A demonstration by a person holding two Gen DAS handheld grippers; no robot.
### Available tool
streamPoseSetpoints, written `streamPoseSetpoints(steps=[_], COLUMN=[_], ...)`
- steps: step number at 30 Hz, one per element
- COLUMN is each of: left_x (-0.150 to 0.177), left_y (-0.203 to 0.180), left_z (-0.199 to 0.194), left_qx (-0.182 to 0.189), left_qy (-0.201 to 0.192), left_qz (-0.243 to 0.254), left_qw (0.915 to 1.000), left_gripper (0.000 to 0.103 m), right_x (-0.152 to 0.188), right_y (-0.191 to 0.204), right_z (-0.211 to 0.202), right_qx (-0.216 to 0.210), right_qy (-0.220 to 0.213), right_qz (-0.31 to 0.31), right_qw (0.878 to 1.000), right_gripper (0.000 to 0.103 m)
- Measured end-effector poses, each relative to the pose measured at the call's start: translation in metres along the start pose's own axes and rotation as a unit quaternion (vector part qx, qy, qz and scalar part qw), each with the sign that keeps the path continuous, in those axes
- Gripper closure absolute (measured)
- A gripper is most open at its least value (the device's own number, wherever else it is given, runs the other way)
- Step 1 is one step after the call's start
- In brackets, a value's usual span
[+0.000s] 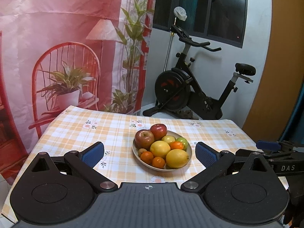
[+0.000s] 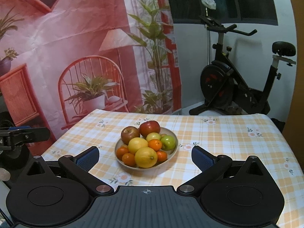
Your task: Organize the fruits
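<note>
Your left gripper (image 1: 149,153) is spread wide, blue pads empty, hovering short of the worktop with the orange-and-white checked floral cloth (image 1: 79,131). Ahead, between its fingers, the shallow beige round bowl (image 1: 137,154) sits mid-worktop, heaped: two red apples (image 1: 144,138) at the back, yellow lemons (image 1: 177,158) centre and front, small orange mandarins (image 1: 146,157) along the near rim, a green apple (image 2: 168,142) on the right side. Your right gripper (image 2: 145,156) is also wide and empty, bowl just beyond it. Black exercise bike (image 2: 237,87) stands behind, right.
</note>
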State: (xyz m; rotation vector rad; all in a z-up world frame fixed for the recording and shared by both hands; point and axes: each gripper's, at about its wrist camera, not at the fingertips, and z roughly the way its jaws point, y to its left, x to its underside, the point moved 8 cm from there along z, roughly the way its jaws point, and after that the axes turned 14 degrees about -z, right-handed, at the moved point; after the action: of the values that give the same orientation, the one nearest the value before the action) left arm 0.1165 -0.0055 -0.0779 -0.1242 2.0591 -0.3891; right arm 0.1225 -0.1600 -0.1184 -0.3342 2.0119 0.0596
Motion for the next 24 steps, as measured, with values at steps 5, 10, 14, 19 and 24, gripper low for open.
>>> streamPoseSetpoints(steps=[5, 10, 14, 19, 24], left_x=[-0.001, -0.002, -0.003, -0.003, -0.003], left_y=[-0.002, -0.004, -0.003, -0.004, -0.004], left_z=[-0.009, -0.017, -0.021, -0.023, -0.025], left_qx=[-0.006, -0.005, -0.002, -0.005, -0.009], left_qy=[-0.011, -0.021, -0.023, -0.027, -0.029], left_qz=[0.006, 0.006, -0.001, 0.004, 0.002], left_qw=[0.9999, 0.9998, 0.9997, 0.9996, 0.9995], left_gripper=[0.000, 0.000, 0.000, 0.000, 0.000], right_x=[0.000, 0.001, 0.000, -0.001, -0.002], right_y=[0.006, 0.009, 0.011, 0.013, 0.013], right_z=[-0.014, -0.019, -0.025, -0.027, -0.027], right_qx=[0.004, 0.007, 0.009, 0.008, 0.008], right_qy=[-0.005, -0.007, -0.009, -0.010, -0.010], right_qz=[-0.001, -0.002, -0.004, -0.006, -0.006], right_qw=[1.000, 1.000, 1.000, 1.000, 1.000], right_gripper=[0.000, 0.000, 0.000, 0.000, 0.000])
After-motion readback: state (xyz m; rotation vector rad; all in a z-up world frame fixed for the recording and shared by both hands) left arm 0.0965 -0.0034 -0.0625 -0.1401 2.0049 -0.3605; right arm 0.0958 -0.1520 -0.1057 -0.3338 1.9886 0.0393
